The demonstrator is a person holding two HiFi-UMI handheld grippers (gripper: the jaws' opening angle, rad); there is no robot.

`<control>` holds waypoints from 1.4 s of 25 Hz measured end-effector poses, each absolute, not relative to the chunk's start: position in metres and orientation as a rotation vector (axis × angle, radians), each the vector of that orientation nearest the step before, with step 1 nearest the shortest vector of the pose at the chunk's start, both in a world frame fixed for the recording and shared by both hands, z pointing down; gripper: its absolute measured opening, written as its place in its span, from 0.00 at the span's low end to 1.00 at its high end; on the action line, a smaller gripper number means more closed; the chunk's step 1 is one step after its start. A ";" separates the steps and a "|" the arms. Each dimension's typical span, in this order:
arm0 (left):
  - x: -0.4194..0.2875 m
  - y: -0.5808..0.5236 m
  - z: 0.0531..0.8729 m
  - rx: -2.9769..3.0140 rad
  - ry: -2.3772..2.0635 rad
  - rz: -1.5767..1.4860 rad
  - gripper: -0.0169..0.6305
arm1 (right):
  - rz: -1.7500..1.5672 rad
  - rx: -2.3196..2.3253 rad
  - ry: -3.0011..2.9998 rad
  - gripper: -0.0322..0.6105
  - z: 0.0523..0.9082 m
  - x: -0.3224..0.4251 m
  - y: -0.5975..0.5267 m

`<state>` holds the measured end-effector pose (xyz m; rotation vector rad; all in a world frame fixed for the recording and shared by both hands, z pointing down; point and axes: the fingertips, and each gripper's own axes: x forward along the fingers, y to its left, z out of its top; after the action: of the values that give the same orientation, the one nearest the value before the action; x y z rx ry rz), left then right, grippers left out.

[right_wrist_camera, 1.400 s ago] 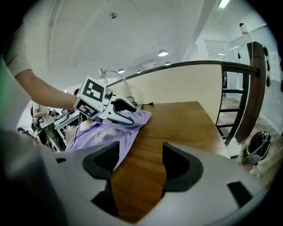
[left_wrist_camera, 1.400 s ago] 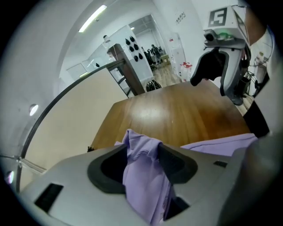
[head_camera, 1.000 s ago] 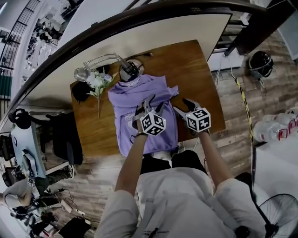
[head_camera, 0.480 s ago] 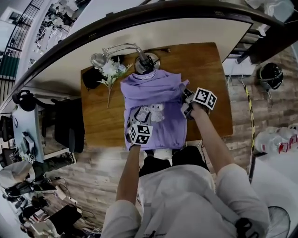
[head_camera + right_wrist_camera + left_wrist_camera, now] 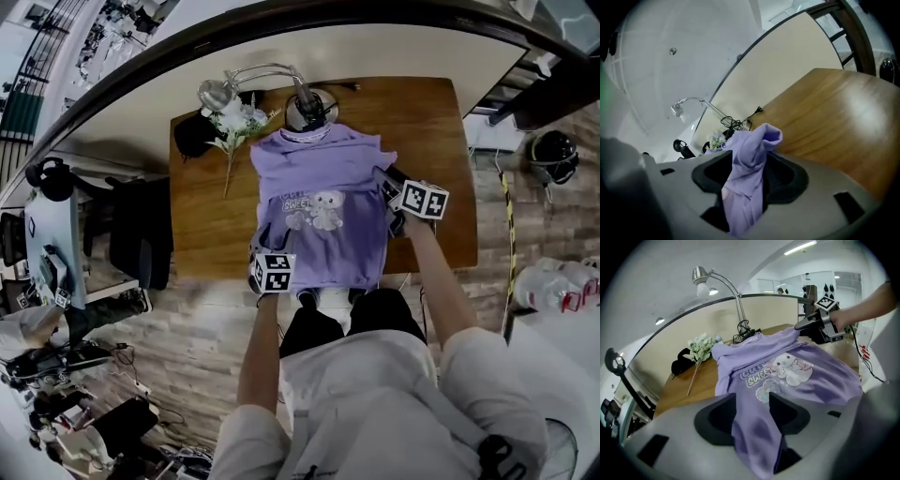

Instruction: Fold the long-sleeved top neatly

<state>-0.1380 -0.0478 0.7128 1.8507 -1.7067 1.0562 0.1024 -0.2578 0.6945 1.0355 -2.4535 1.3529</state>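
Early stage, by the look of it. Top lies front up mid-desk, print showing, collar at far edge by the lamp base, hem reaching the near edge. Body looks spread and fairly flat, w/ no fold across it yet. Sleeves aren't laid out to the sides; can't tell if they're tucked under.

Left claw pinches the hem at the top's near-left corner, cloth clamped between its jaws. Right claw is at the top's right edge toward the far end, w/ a bunch of cloth between the jaws. They've just been opening, but the pads look to press on it.

Left to do, prob: sleeves in, sides in, then fold hem to collar.

Desk is brown wood. Flowers and a dark item lie at the far-left corner, a cable at the far edge. Cream wall behind, plank floor around, clutter at left.
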 end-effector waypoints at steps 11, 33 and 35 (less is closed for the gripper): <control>-0.161 0.010 0.699 1.893 -1.721 0.857 0.38 | 1.075 1.048 -2.490 0.40 0.674 0.118 -0.165; -0.146 0.154 0.730 1.956 -1.494 0.486 0.38 | 0.819 0.873 -2.319 0.38 0.726 0.133 0.059; -0.147 0.163 0.737 1.928 -1.489 0.470 0.38 | 0.823 0.835 -2.309 0.38 0.735 0.137 0.071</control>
<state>-0.1472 0.1626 0.7374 1.9281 -1.4893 0.4700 0.1368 0.0710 0.7347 0.8354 -2.3090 0.8231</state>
